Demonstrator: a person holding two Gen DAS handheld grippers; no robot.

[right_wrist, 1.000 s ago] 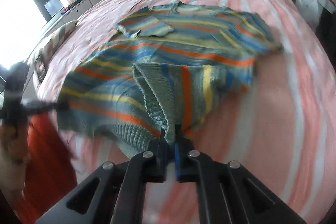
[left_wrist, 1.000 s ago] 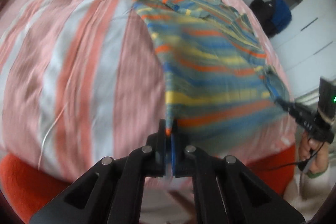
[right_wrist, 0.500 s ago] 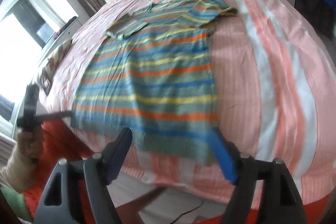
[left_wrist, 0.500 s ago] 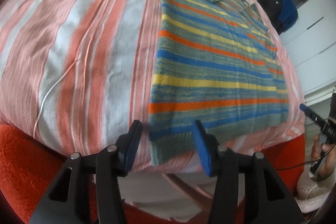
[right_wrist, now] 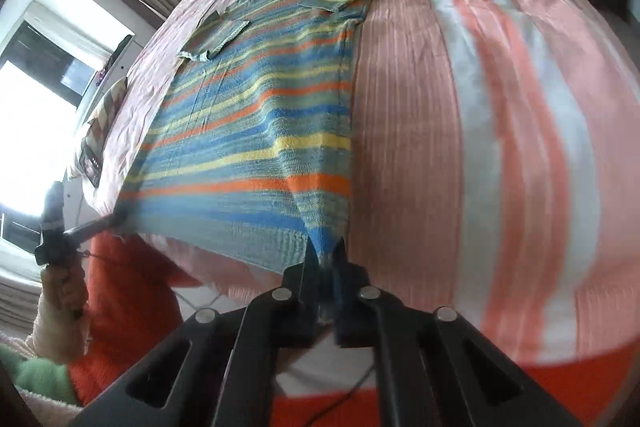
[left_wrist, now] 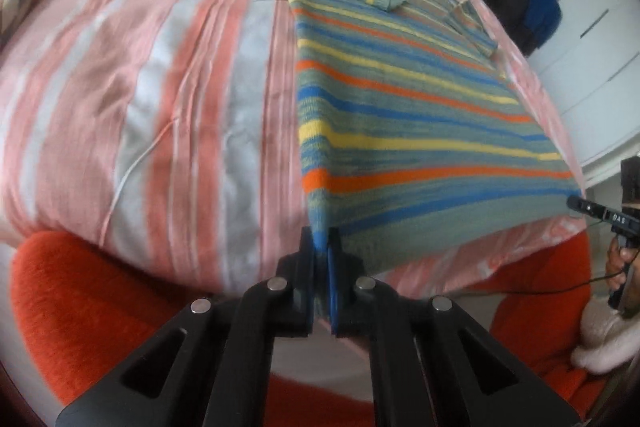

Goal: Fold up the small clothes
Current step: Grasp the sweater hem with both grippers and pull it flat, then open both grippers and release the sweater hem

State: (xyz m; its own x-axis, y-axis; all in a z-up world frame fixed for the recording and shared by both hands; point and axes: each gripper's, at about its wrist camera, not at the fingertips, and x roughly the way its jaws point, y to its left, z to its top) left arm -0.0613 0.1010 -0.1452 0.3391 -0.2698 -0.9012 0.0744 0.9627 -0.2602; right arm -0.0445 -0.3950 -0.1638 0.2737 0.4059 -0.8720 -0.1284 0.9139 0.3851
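A small knit sweater with blue, yellow, orange and grey-green stripes lies spread flat on the bed, sleeves folded in at the far end. It also shows in the right wrist view. My left gripper is shut on the near left hem corner of the sweater. My right gripper is shut on the near right hem corner. The hem is pulled taut between them at the bed's near edge. The right gripper shows in the left wrist view, and the left gripper shows in the right wrist view.
The bed has a pink and white striped cover over an orange base. A thin white cord lies on the cover to the left. A patterned cushion lies at the bed's far left side. A dark bag stands by white cupboards.
Both grippers were open just before the hem half a second ago. Now both have closed on the sweater's near hem corners and the hem is lifted slightly.
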